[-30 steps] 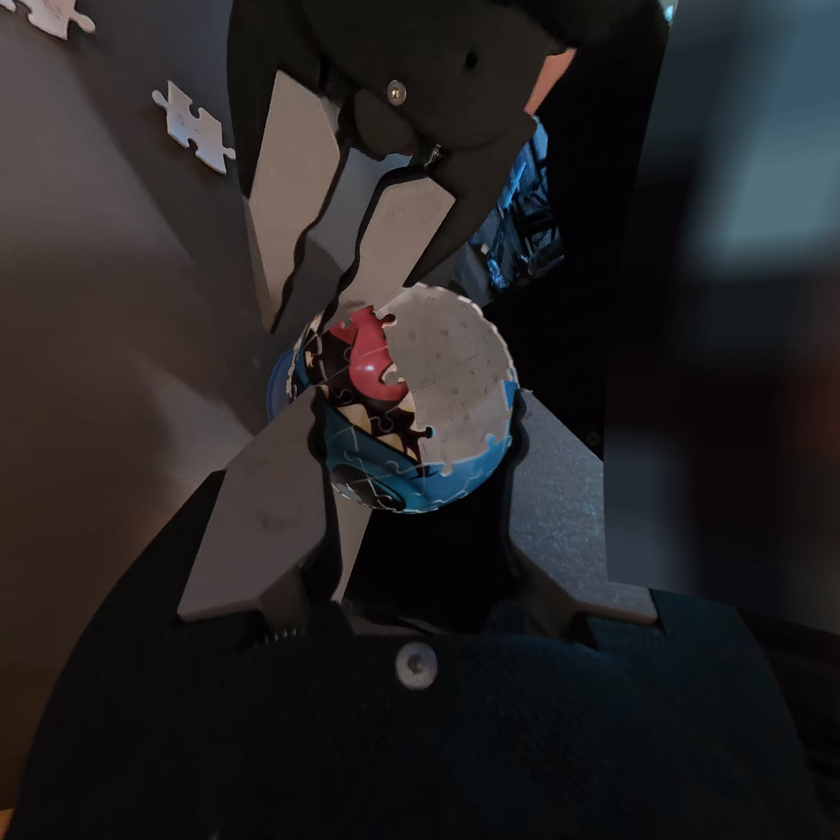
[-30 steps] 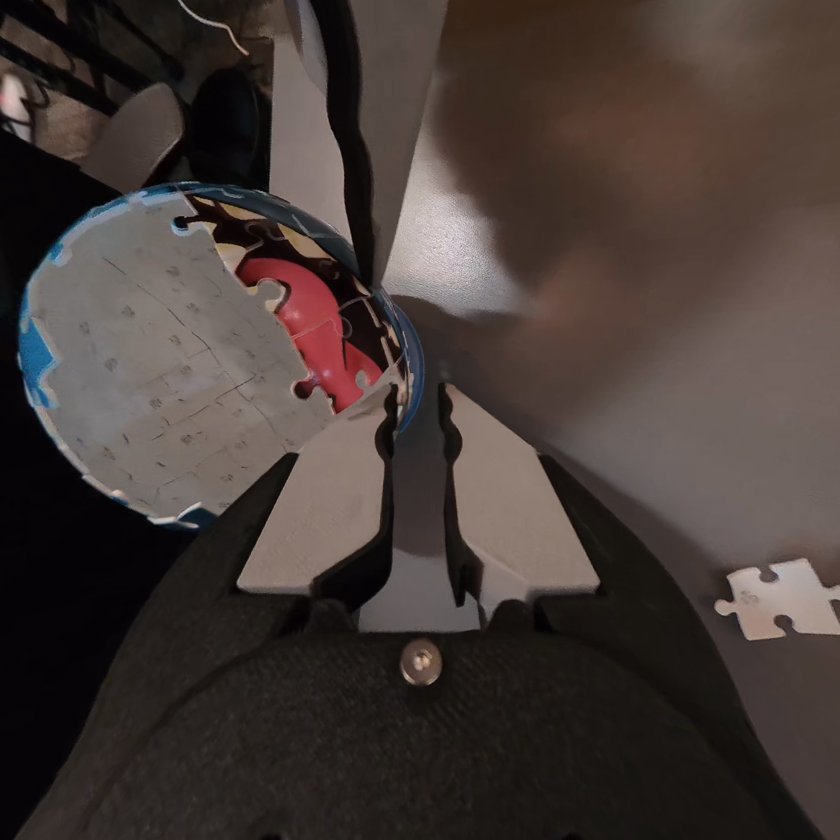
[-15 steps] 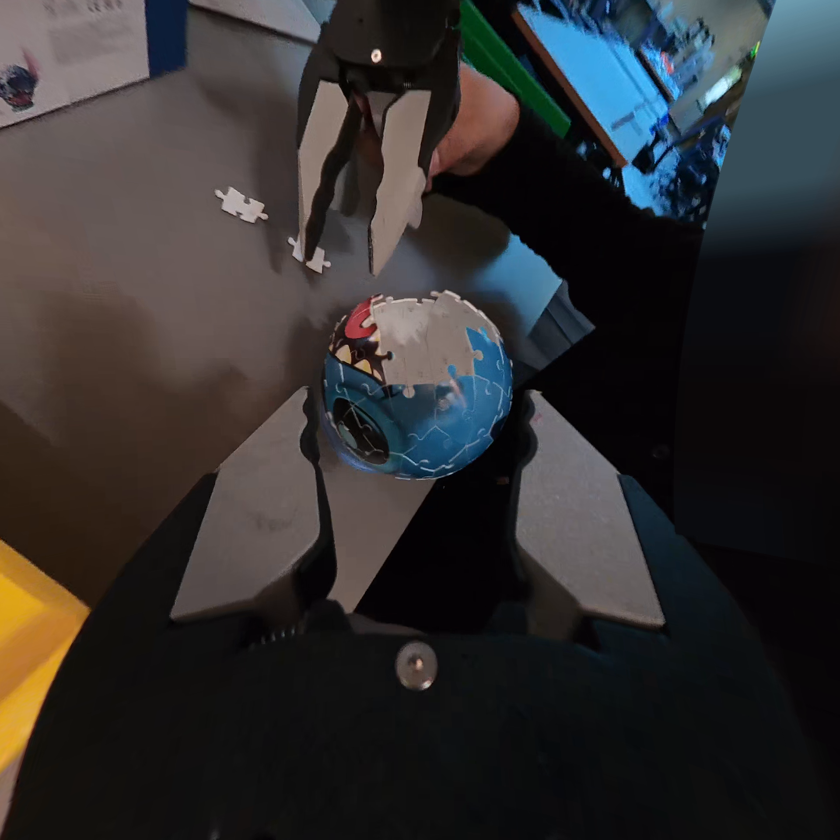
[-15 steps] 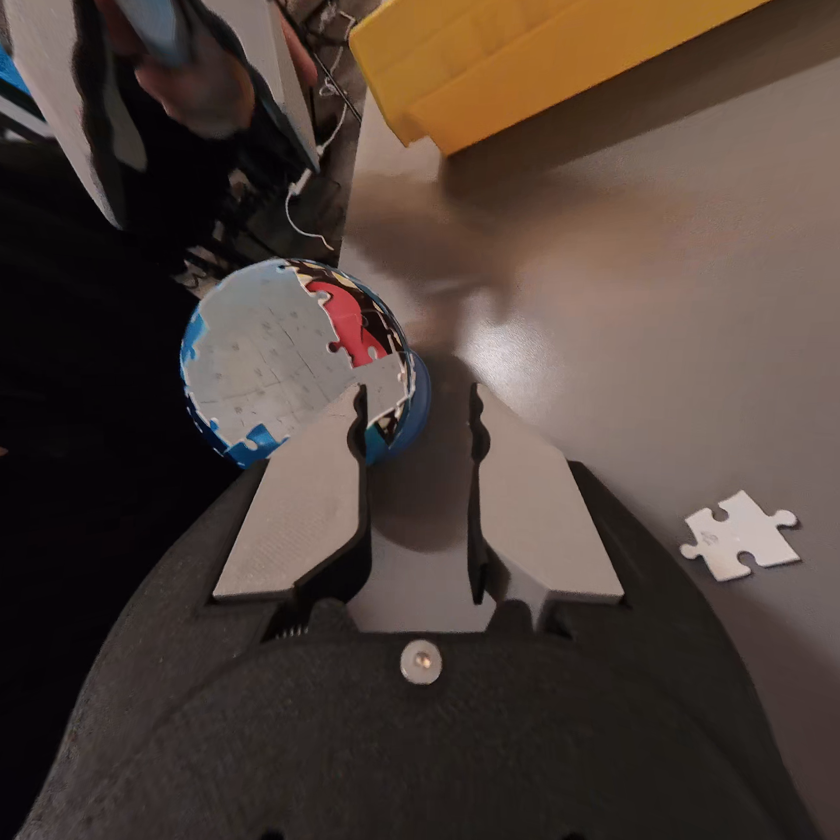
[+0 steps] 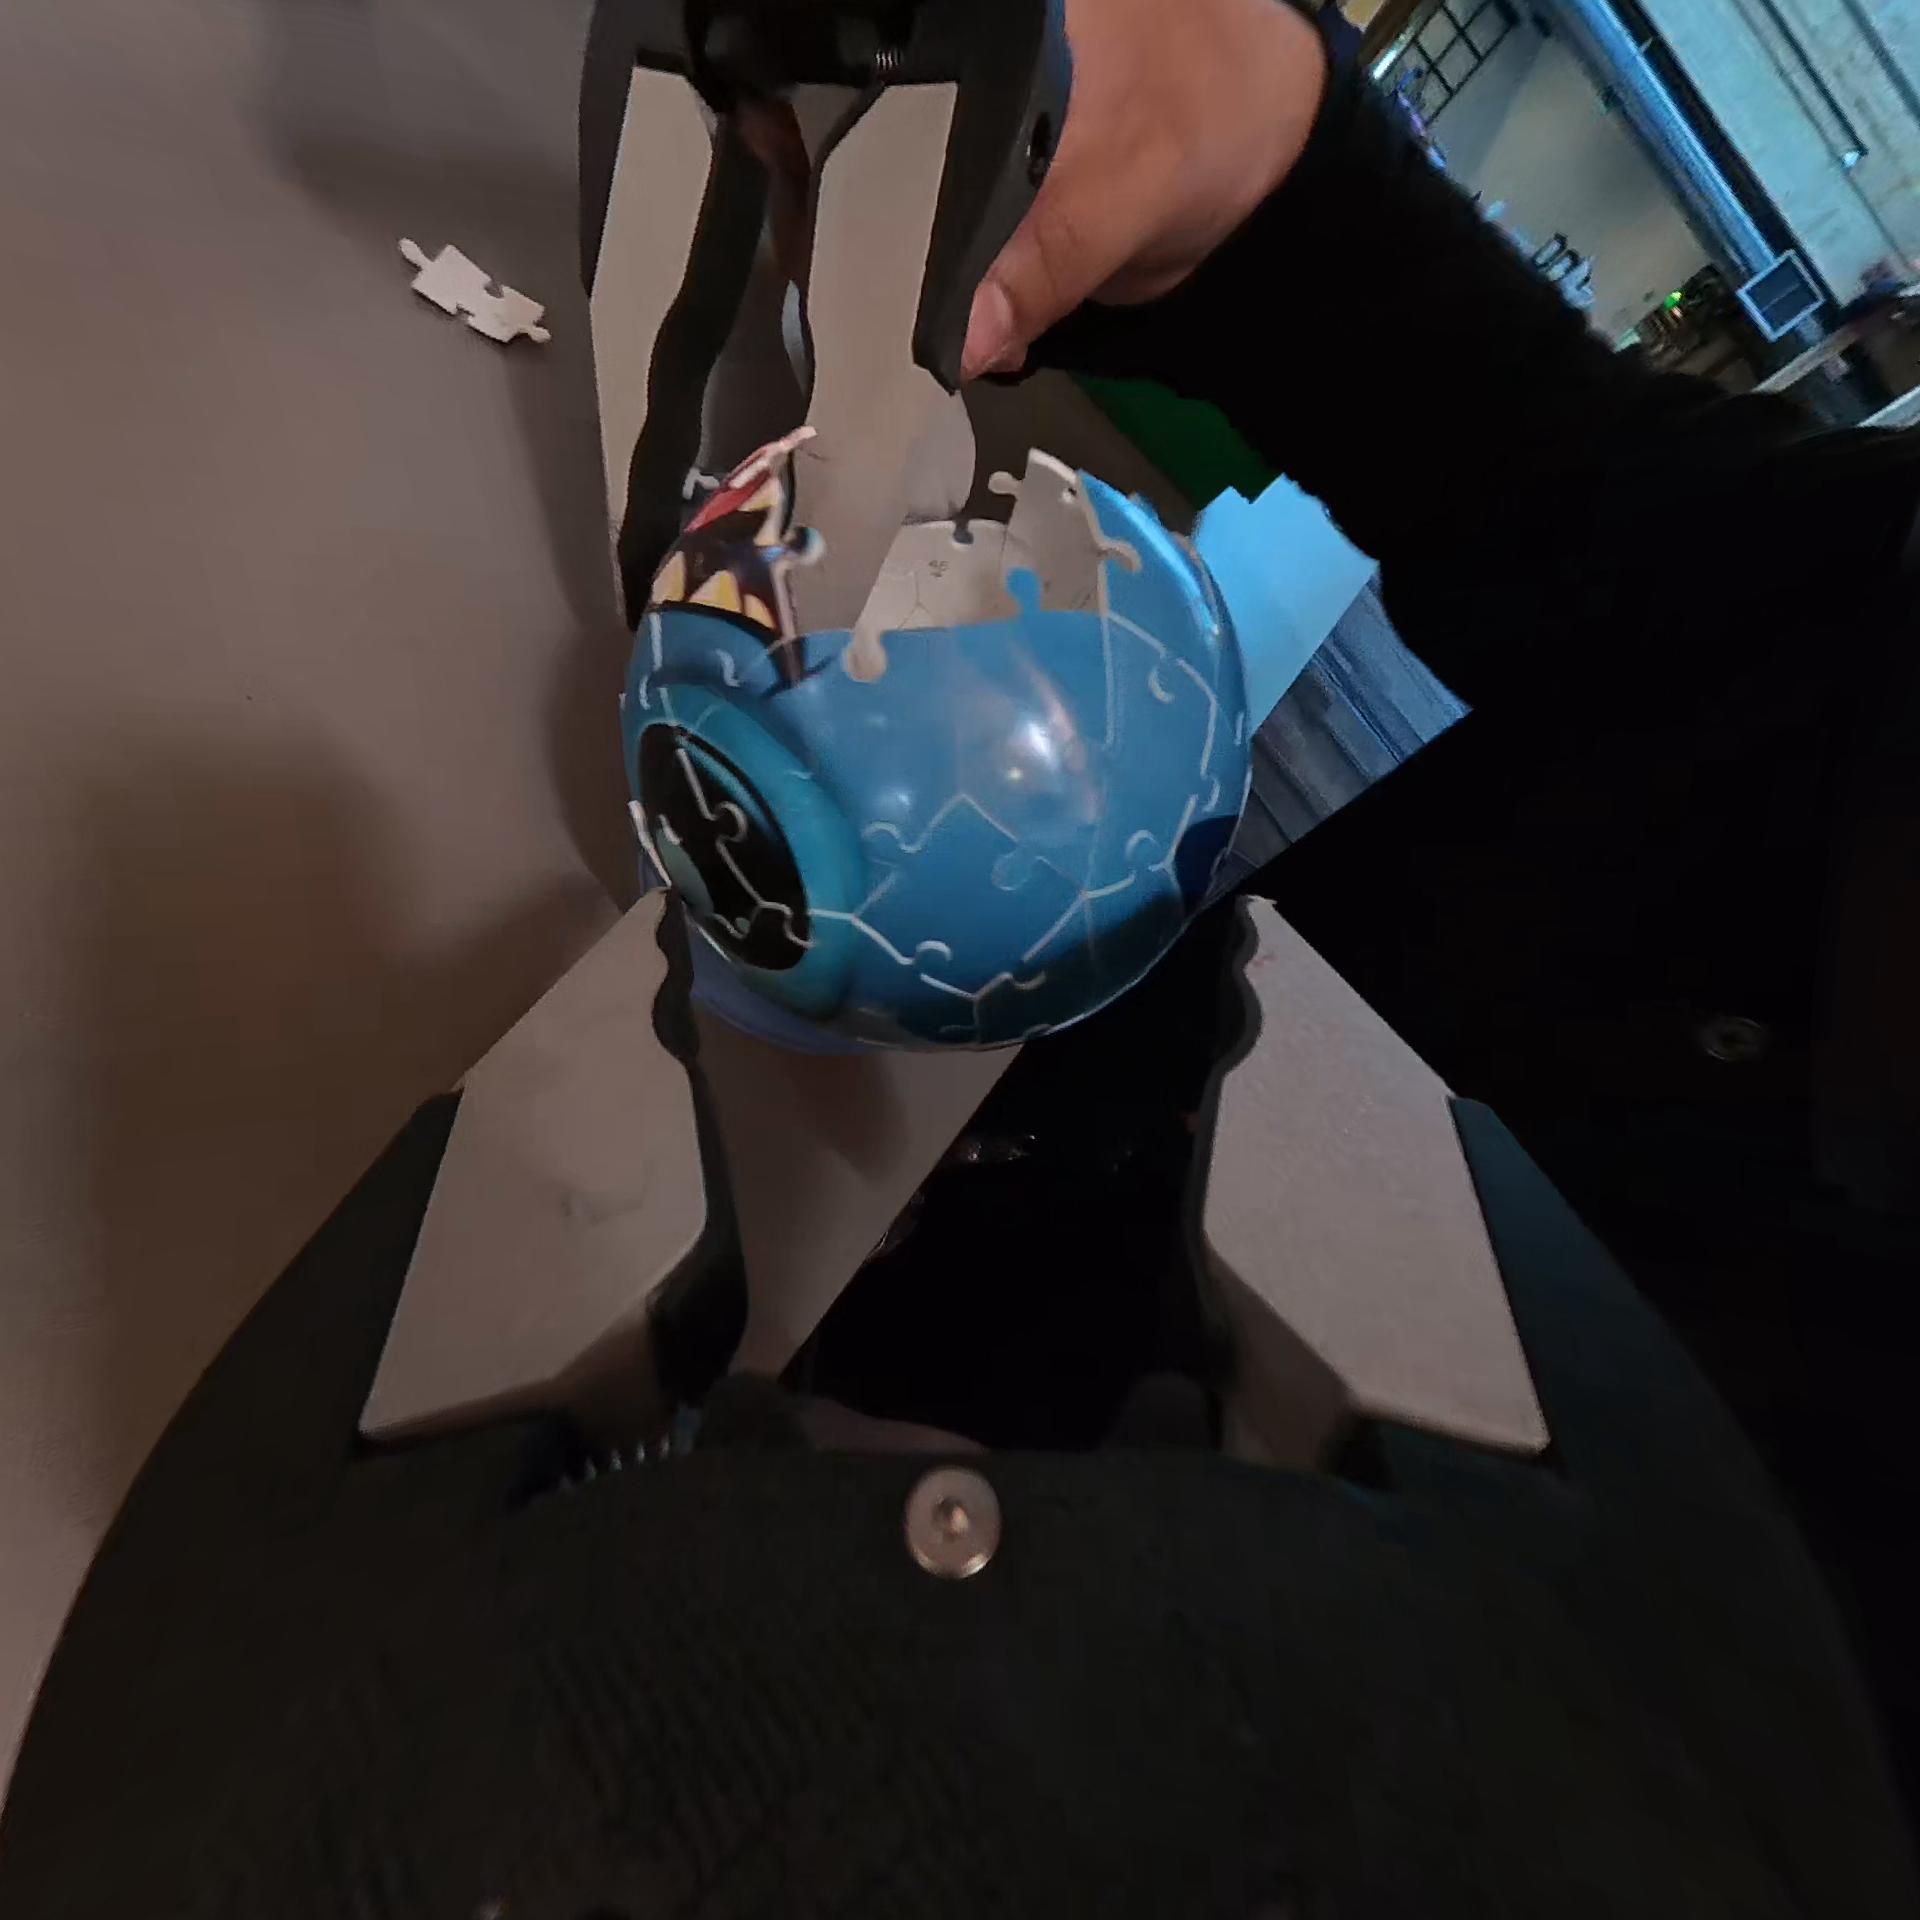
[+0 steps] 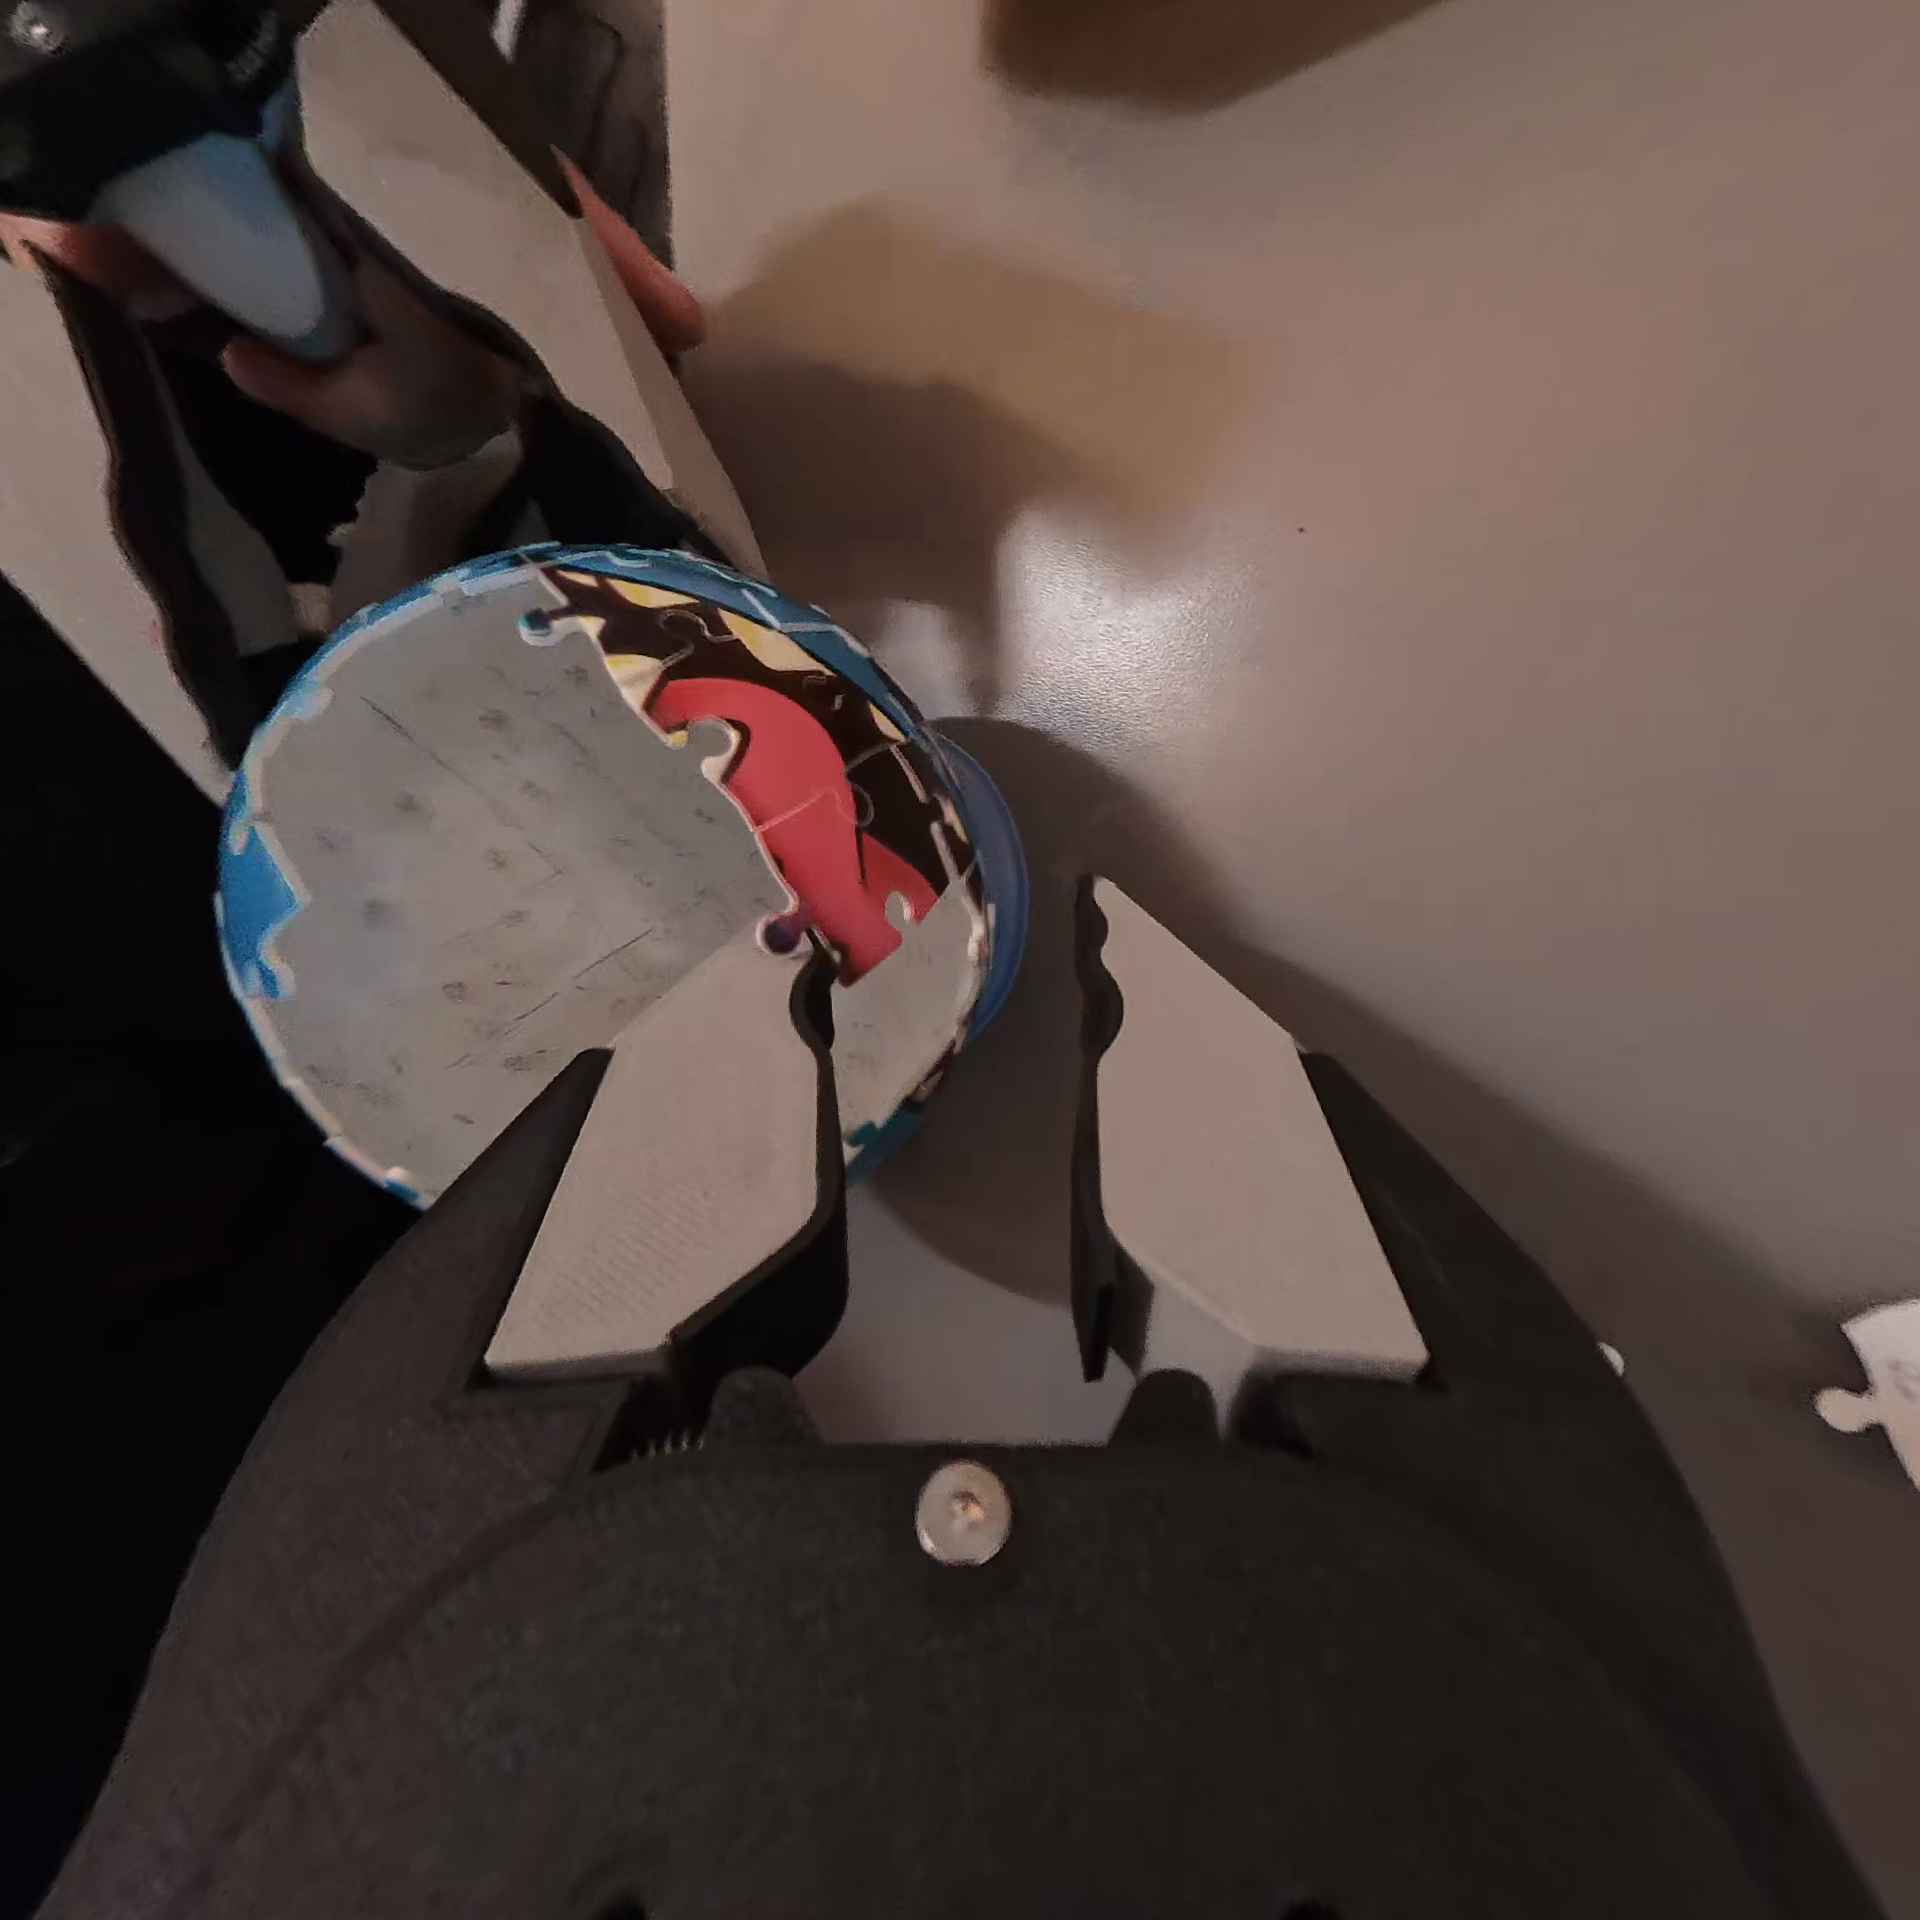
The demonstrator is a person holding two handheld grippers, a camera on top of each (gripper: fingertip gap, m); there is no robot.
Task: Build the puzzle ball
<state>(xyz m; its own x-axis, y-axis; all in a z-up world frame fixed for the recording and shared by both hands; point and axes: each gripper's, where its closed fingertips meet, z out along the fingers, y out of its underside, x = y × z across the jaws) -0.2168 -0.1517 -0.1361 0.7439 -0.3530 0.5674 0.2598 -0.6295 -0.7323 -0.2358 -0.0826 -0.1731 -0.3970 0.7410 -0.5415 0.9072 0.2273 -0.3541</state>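
Observation:
The puzzle ball (image 5: 966, 790) is a half-built blue shell with an open top and a black round patch on its side. My left gripper (image 5: 956, 914) is shut on it, one finger on each side. In the right wrist view the ball (image 6: 499, 883) shows its grey inside and a red and black printed part. My right gripper (image 6: 945, 925) is open and straddles the ball's rim, its left finger inside the opening and its right finger outside. It also shows in the left wrist view (image 5: 790, 436), coming down onto the rim from above.
A loose white puzzle piece (image 5: 473, 291) lies on the grey table (image 5: 260, 727); one piece shows at the right edge of the right wrist view (image 6: 1881, 1371). The ball hangs near the table's edge. A hand (image 5: 1143, 156) holds the right gripper. From my right tips it is roughly 15 centimeters to the loose white puzzle piece (image 5: 473, 291); from my left, 25 centimeters.
Half a second ago the right gripper was lifted away from the ball; now it is back at the rim with its jaws wider. The left gripper has tilted the ball.

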